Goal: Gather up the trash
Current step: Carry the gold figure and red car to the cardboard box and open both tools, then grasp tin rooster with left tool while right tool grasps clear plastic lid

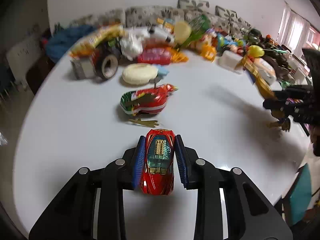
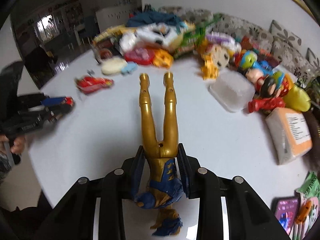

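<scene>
Now left claw [image 1: 159,160] clamps red toy car [image 1: 158,163] above white worktop [image 1: 70,140]; right claw [image 2: 161,167] grips gold figure [image 2: 159,124] at waist, legs forward. Risk: figure pivots out, narrow hold far from centre; car slips sideways, smooth shell.

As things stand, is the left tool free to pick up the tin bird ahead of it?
Probably not: the left tool is shut on a red car, though the bird lies unobstructed ahead.
</scene>
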A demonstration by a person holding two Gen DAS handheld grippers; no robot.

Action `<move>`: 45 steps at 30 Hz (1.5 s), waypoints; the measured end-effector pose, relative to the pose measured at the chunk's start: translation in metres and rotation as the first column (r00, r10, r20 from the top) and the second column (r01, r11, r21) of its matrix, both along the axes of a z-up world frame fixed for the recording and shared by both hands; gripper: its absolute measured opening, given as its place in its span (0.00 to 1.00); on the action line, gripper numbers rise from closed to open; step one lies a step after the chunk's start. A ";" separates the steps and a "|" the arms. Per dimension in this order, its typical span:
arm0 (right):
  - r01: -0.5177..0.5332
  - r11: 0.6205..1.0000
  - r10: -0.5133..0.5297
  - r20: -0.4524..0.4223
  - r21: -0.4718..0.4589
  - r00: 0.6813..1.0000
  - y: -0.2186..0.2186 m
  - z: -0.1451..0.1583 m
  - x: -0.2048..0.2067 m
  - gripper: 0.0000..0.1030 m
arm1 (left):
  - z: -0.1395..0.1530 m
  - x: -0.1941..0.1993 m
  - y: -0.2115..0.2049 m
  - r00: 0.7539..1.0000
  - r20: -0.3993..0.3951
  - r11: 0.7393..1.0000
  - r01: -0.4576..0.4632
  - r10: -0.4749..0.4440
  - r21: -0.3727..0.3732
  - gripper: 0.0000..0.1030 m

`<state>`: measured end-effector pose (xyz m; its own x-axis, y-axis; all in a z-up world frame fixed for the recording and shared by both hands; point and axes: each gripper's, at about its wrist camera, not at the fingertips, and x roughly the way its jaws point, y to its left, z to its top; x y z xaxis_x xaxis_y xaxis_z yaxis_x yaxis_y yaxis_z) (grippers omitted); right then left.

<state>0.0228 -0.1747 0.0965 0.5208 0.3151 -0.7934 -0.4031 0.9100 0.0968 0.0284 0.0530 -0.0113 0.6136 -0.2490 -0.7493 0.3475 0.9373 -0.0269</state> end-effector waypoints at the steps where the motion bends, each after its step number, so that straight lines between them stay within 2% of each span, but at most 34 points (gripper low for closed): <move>1: -0.004 1.000 0.004 0.017 0.020 1.000 -0.002 0.009 -0.012 0.31 | 0.012 -0.021 -0.001 0.999 0.041 0.999 0.011 -0.010 -0.035 0.28; 6: -0.053 0.987 0.042 0.079 0.153 0.996 -0.009 0.044 -0.081 0.31 | 0.052 -0.098 -0.008 0.984 0.173 0.989 0.065 -0.041 -0.134 0.28; 8: -0.087 0.976 0.072 0.081 0.200 0.994 -0.007 0.048 -0.115 0.31 | 0.057 -0.131 -0.016 0.977 0.202 0.988 0.096 -0.071 -0.118 0.28; 10: -0.101 0.971 0.089 0.064 0.218 0.994 -0.003 0.045 -0.141 0.31 | 0.049 -0.163 -0.025 0.975 0.199 0.989 0.117 -0.098 -0.087 0.28; 12: -0.109 0.966 0.108 0.020 0.234 0.994 0.002 0.031 -0.167 0.31 | 0.031 -0.180 -0.030 0.980 0.135 0.984 0.156 -0.144 -0.085 0.28; 15: -0.110 0.966 0.133 -0.087 0.233 0.987 0.014 -0.009 -0.189 0.31 | -0.027 -0.195 -0.044 0.980 0.002 0.979 0.199 -0.200 -0.034 0.28; 17: -0.083 0.971 0.128 -0.191 0.224 0.973 0.022 -0.056 -0.192 0.32 | -0.069 -0.191 -0.049 0.977 -0.085 0.980 0.199 -0.198 0.002 0.29; 18: -0.075 0.973 0.125 -0.224 0.219 0.966 0.026 -0.075 -0.191 0.33 | -0.087 -0.187 -0.051 0.969 -0.133 0.977 0.212 -0.210 0.005 0.39; 19: -0.072 0.975 0.130 -0.280 0.210 0.951 0.032 -0.107 -0.187 0.37 | -0.121 -0.179 -0.056 0.946 -0.223 0.969 0.246 -0.233 0.029 0.60; 20: -0.061 0.981 0.119 -0.325 0.183 0.938 0.036 -0.135 -0.182 0.54 | -0.139 -0.176 -0.058 0.943 -0.251 0.968 0.243 -0.220 0.063 0.70; 21: -0.056 0.987 0.106 -0.355 0.150 0.929 0.038 -0.155 -0.179 0.58 | -0.159 -0.173 -0.060 0.931 -0.289 0.962 0.258 -0.225 0.083 0.75; 22: -0.056 0.991 0.100 -0.395 0.122 0.913 0.040 -0.174 -0.177 0.55 | -0.180 -0.169 -0.060 0.917 -0.330 0.957 0.270 -0.224 0.103 0.75; 23: -0.051 0.991 0.097 -0.418 0.120 0.903 0.040 -0.180 -0.176 0.46 | -0.190 -0.168 -0.059 0.908 -0.359 0.954 0.274 -0.214 0.125 0.75; 24: -0.044 0.988 0.103 -0.419 0.148 0.902 0.037 -0.177 -0.179 0.46 | -0.191 -0.168 -0.058 0.902 -0.372 0.951 0.283 -0.218 0.127 0.75; 26: -0.059 0.980 0.127 -0.364 0.192 0.923 0.031 -0.149 -0.185 0.46 | -0.174 -0.174 -0.050 0.913 -0.331 0.948 0.292 -0.238 0.125 0.75; 28: -0.091 0.974 0.143 -0.255 0.207 0.956 0.025 -0.100 -0.186 0.51 | -0.147 -0.180 -0.041 0.923 -0.297 0.952 0.288 -0.246 0.107 0.75; 30: -0.104 0.968 0.138 -0.141 0.227 0.980 0.018 -0.057 -0.176 0.56 | -0.113 -0.182 -0.033 0.931 -0.248 0.956 0.288 -0.267 0.051 0.75; 32: -0.104 0.968 0.118 -0.050 0.227 0.992 0.010 -0.020 -0.143 0.57 | -0.064 -0.178 -0.027 0.945 -0.150 0.956 0.295 -0.292 -0.006 0.78; 33: -0.094 0.974 0.100 -0.019 0.206 0.995 0.009 -0.010 -0.125 0.57 | -0.041 -0.175 -0.025 0.951 -0.087 0.955 0.296 -0.296 -0.017 0.85; 34: -0.073 0.984 0.071 0.021 0.160 0.997 0.007 0.000 -0.101 0.57 | -0.011 -0.166 -0.022 0.960 0.010 0.960 0.279 -0.279 -0.012 0.88; 35: -0.055 0.991 0.049 0.048 0.123 0.998 0.007 0.005 -0.083 0.59 | 0.003 -0.160 -0.021 0.965 0.058 0.966 0.258 -0.257 -0.005 0.89; 37: 0.040 0.998 -0.045 0.112 0.042 0.993 -0.001 0.009 -0.021 0.65 | 0.027 -0.133 -0.017 0.972 0.140 0.982 0.188 -0.187 0.003 0.89; 38: 0.097 0.995 -0.099 0.118 0.022 0.988 -0.006 0.008 0.007 0.73 | 0.032 -0.119 -0.014 0.978 0.151 0.990 0.142 -0.141 0.006 0.89; 39: 0.165 0.986 -0.167 0.089 0.031 0.982 -0.016 0.003 0.042 0.78 | 0.036 -0.100 -0.009 0.985 0.153 0.997 0.077 -0.075 -0.008 0.89; 41: 0.261 0.961 -0.265 0.027 0.092 0.964 -0.029 -0.009 0.095 0.78 | 0.038 -0.077 -0.003 0.992 0.128 0.997 0.022 -0.013 -0.073 0.89; 43: 0.326 0.942 -0.327 0.003 0.084 0.945 -0.036 -0.024 0.119 0.77 | 0.038 -0.064 0.004 0.995 0.102 0.988 0.008 0.008 -0.156 0.89; 45: 0.386 0.920 -0.384 -0.032 0.067 0.923 -0.040 -0.038 0.138 0.79 | 0.036 -0.061 0.006 0.994 0.103 0.981 -0.002 0.022 -0.196 0.89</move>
<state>0.1613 -0.2144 0.0584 0.5987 0.1486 -0.7871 -0.0206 0.9852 0.1703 -0.0323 0.0592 0.0246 0.6894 -0.3765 -0.6189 0.3469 0.9216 -0.1741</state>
